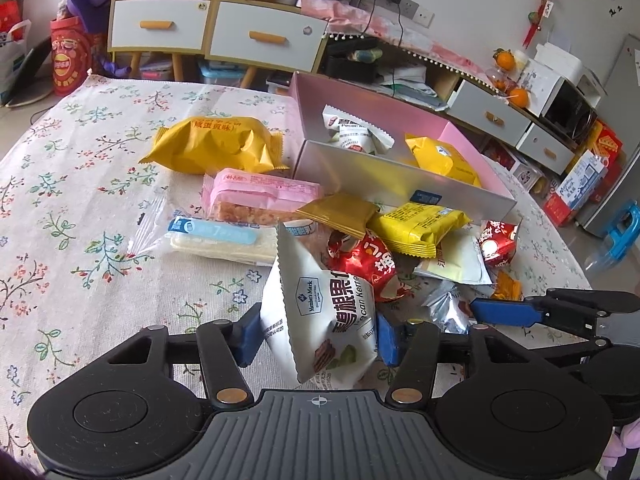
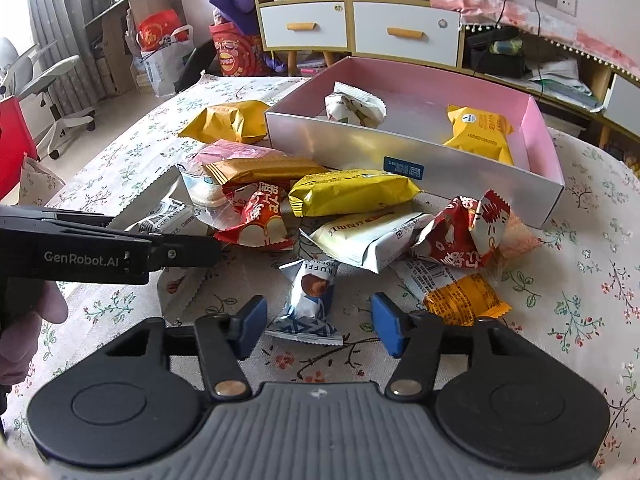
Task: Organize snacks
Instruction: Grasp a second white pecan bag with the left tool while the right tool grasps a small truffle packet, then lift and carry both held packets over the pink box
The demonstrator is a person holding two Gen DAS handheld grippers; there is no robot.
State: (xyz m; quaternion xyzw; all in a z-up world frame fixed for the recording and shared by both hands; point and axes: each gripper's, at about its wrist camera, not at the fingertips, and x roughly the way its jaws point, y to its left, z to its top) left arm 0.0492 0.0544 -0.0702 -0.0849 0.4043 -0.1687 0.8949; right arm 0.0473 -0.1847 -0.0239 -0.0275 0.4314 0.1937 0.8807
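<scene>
My left gripper is shut on a white pecan kernel packet and holds it above the table. My right gripper is open, its fingers on either side of a blue-and-white truffle candy that lies on the tablecloth. The pink box holds another white pecan packet and a yellow packet. A pile of snacks lies in front of the box: yellow packets, red packets, a pale packet, an orange packet.
More snacks lie left of the box: a big yellow packet, a pink bar, a clear wafer packet. The right gripper also shows in the left wrist view. Cabinets and clutter stand beyond the table's far edge.
</scene>
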